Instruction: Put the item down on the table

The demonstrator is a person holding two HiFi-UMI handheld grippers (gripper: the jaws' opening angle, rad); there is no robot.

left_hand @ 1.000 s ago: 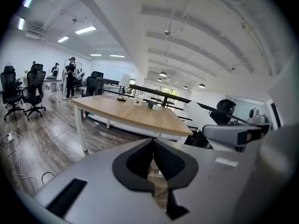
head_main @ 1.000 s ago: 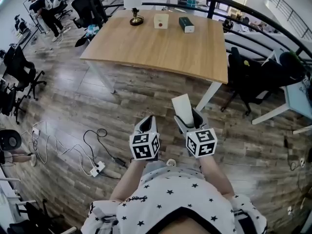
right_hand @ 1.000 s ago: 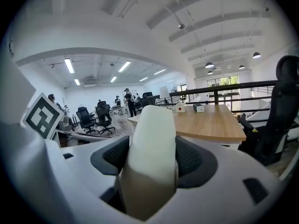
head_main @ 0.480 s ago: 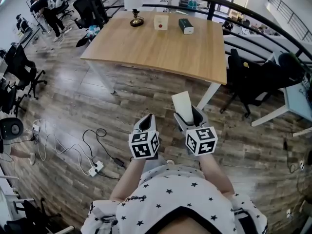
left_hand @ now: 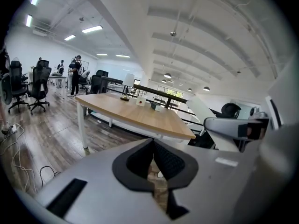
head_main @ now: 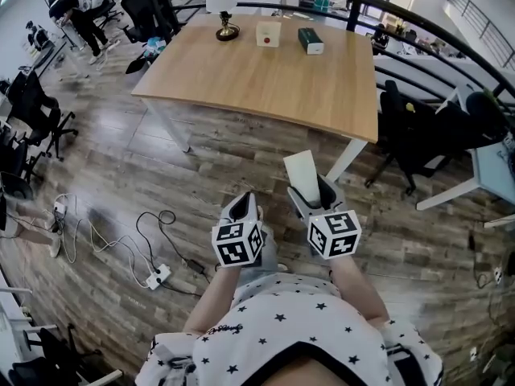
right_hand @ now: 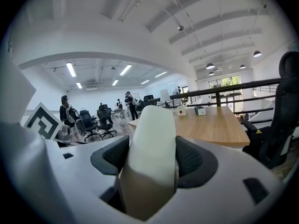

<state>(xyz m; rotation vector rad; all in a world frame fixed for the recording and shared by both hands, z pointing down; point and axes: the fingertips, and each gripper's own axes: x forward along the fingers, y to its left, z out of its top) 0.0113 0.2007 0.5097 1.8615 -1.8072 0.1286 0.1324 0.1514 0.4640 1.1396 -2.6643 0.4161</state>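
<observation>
- Pale block sits clamped in the right tool, out in front of the person's body and over the wooden floor. It is well short of the surface.
- Nothing much has changed over the last second. Both tools sit at the same spot in the head view, the block is gripped the same way, and the surface looks no closer.
- I take that to mean the put-down has not started. The block is still being carried, and the gap to the surface has to be closed first.
- The right gripper view shows the black pads spread wide and pressing the block's two broad sides.
- The left tool is beside the right one. Its pads seem to meet at the tips with nothing between them, though a slit lower down shows floor.
- The block's long axis runs along the right tool's jaws, its free end pointing away from the person and toward the surface.
- The far edge of the surface holds a lamp, a small white box and a dark box. The near part is bare wood.
</observation>
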